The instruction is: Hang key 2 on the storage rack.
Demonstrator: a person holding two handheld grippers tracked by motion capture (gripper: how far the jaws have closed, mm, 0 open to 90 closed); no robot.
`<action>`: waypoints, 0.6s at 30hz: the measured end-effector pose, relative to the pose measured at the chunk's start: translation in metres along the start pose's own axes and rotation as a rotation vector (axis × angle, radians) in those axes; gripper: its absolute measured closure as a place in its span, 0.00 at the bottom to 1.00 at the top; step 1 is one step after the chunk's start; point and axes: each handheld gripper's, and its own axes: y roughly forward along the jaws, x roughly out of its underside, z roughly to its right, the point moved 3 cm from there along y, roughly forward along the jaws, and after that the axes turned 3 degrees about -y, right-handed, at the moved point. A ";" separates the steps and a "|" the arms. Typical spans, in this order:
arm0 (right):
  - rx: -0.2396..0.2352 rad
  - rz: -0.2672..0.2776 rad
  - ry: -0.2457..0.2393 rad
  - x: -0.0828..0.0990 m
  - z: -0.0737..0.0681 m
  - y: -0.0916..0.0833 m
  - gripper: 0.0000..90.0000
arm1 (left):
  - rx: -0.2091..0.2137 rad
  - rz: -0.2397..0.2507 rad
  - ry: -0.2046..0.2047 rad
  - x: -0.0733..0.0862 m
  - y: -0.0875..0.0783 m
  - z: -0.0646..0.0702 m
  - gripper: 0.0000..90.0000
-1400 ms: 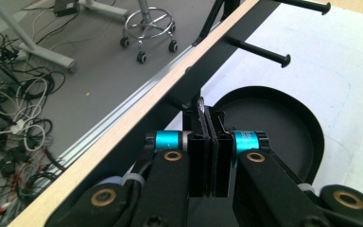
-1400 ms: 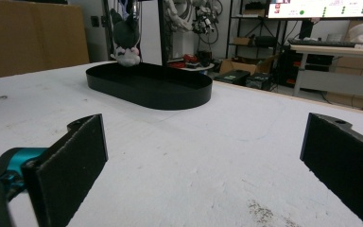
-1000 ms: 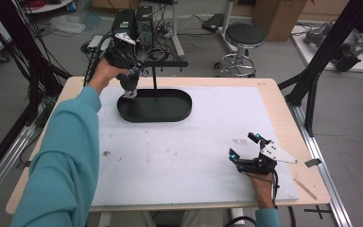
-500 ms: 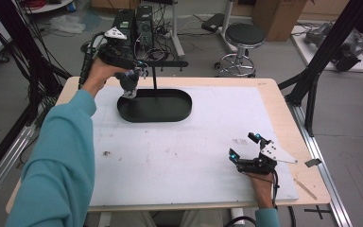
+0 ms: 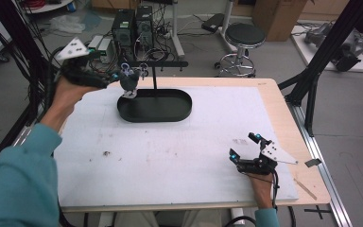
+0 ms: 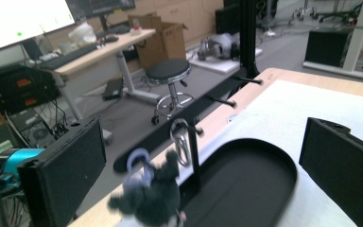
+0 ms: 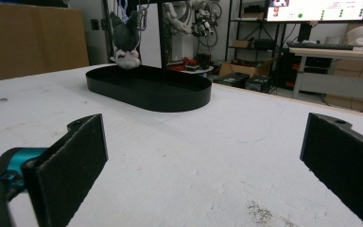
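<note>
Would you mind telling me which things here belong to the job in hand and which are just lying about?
Part of the job:
- plush toy, hanging from the stand
- black tray
- left gripper, open, beside the toy

Just lying about:
- stool
- computer boxes
- cardboard box

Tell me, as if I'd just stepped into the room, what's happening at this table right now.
A person works with a gripper in each hand. The left gripper has just opened its jaws and nothing is between them; right in front of it a small grey plush toy hangs by a ring from the bar of a black stand over an oval black tray. The right gripper rests open on the white mat near the table's front right corner, holding nothing.
</note>
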 end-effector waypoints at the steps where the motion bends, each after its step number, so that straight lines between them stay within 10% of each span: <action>1: -0.002 0.002 -0.011 0.000 0.000 0.000 0.01 | 0.006 0.013 -0.002 0.004 -0.010 0.004 0.02; 7: -0.003 0.002 -0.012 0.000 0.000 0.000 0.01 | 0.022 0.070 -0.016 0.046 -0.053 0.028 0.02; 18: 0.000 -0.003 -0.016 0.000 -0.001 0.000 0.01 | 0.027 0.073 -0.110 0.134 -0.065 0.060 0.02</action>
